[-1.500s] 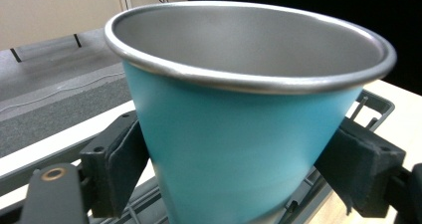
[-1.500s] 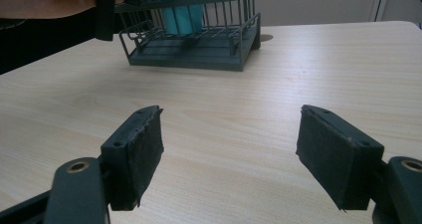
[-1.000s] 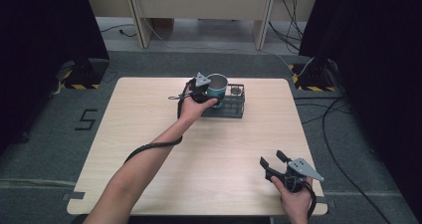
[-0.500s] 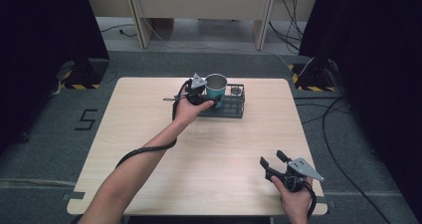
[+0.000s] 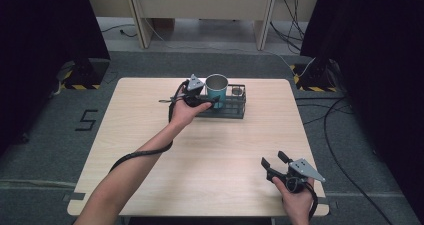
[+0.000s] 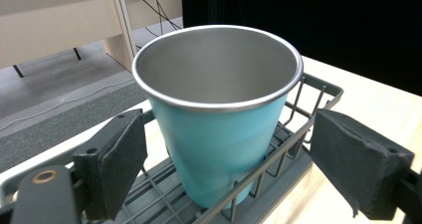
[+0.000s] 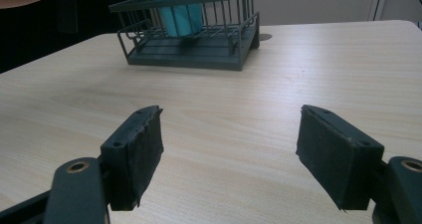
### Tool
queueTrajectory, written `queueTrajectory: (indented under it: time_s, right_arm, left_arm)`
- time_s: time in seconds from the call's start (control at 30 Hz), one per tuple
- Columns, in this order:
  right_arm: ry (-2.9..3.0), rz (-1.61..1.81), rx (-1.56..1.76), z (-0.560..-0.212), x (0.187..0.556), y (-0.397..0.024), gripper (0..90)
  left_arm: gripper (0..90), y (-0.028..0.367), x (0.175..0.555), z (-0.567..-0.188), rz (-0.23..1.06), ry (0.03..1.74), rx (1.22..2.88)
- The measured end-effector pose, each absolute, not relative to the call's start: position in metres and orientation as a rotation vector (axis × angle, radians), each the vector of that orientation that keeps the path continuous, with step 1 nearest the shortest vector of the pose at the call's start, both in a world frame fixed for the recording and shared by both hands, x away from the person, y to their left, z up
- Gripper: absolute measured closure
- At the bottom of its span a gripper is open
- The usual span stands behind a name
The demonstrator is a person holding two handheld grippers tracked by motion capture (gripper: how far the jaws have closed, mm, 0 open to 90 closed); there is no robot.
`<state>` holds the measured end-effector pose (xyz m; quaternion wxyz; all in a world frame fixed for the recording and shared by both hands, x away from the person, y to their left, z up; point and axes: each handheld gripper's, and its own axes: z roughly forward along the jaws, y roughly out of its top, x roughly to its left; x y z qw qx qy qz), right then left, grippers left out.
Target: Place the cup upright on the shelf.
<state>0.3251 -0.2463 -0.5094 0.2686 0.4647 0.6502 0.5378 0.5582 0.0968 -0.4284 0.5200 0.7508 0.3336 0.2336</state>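
Observation:
A teal cup (image 5: pixel 216 88) with a bare steel inside stands upright in the left end of a dark wire rack (image 5: pixel 234 107) at the table's far middle. My left gripper (image 5: pixel 208 95) is at the cup's left side and is open. In the left gripper view the cup (image 6: pixel 219 129) stands between the two pads (image 6: pixel 119 159) with a gap on each side, and the rack (image 6: pixel 303 109) is under it. My right gripper (image 5: pixel 273 161) hovers open near the front right corner; its own view shows the open gripper (image 7: pixel 229 154) above bare wood, facing the rack (image 7: pixel 199 45) and cup (image 7: pixel 174 7).
The pale wooden table (image 5: pixel 150 135) stands on grey carpet. A small round metal thing (image 5: pixel 235 90) sits in the rack's right end. The left gripper's cable (image 5: pixel 145 152) trails along the person's forearm. Desk legs and floor cables lie beyond the far edge.
My left hand and gripper have drawn back a little to the left, away from the cup. The cup stays in the rack. The right gripper has held still.

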Motion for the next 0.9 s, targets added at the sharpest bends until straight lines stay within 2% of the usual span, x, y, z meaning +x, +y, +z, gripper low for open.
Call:
queueTrajectory:
  time_s: [0.5, 0.9]
  right_arm:
    - [1.75, 1.443, 1.247, -0.509, 0.325, -0.246, 26.6]
    - [1.745, 1.443, 1.258, -0.509, 0.325, -0.246, 26.7]
  left_arm:
    - [14.2, 0.124, 0.533, -0.421, 0.566, 0.772, 1.776]
    - [14.2, 0.156, 0.513, -0.43, 0.58, 0.785, 1.783]
